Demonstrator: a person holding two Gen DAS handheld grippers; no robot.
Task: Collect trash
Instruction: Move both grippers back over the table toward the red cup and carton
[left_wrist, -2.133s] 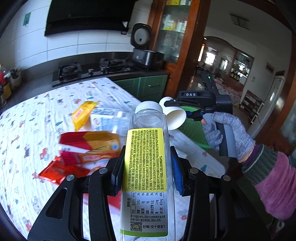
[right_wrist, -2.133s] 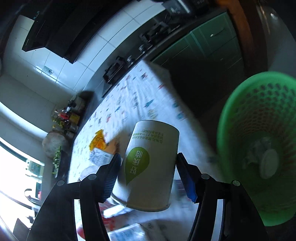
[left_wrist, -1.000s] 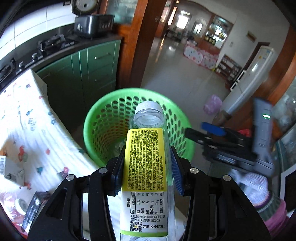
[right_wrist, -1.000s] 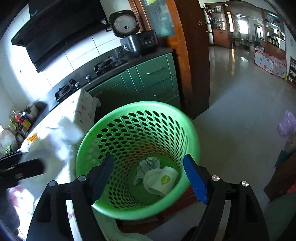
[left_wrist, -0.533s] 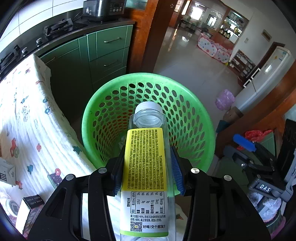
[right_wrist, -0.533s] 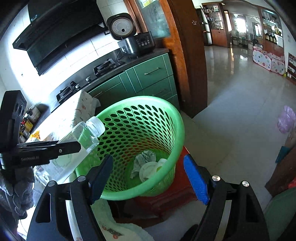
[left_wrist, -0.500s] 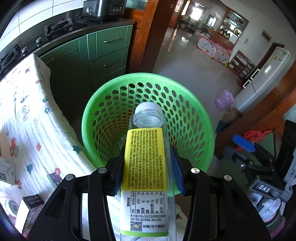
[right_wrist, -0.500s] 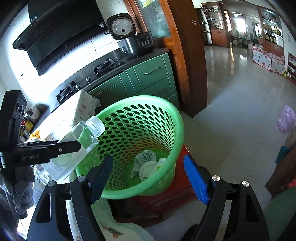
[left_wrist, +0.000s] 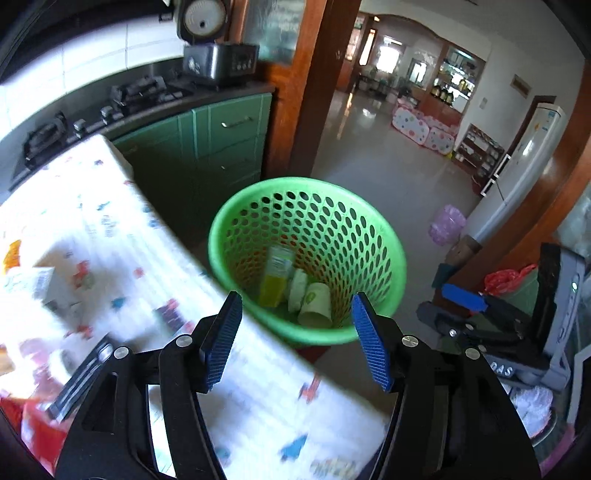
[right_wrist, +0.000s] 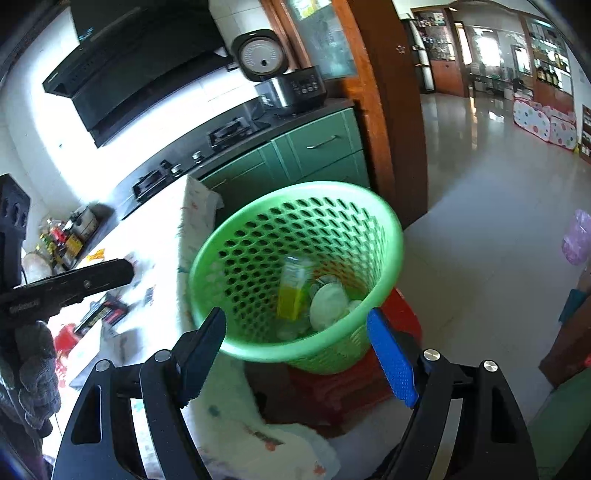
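- Standing by the cloth-covered worktop (left_wrist: 110, 236), a green basket (left_wrist: 391, 254) on the floor holds a yellow-labelled bottle (left_wrist: 275, 282) and paper cup (left_wrist: 316, 304).
- Left hand-held gripper (left_wrist: 297, 338) and right hand-held gripper (right_wrist: 295, 354) hover above it, jaws apart, empty.

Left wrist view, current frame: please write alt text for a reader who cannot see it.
A green perforated basket stands on the floor beside a table with a patterned cloth, holding a yellow-labelled bottle and a paper cup. The left claw is open and empty above it; the right claw shows at the right edge.
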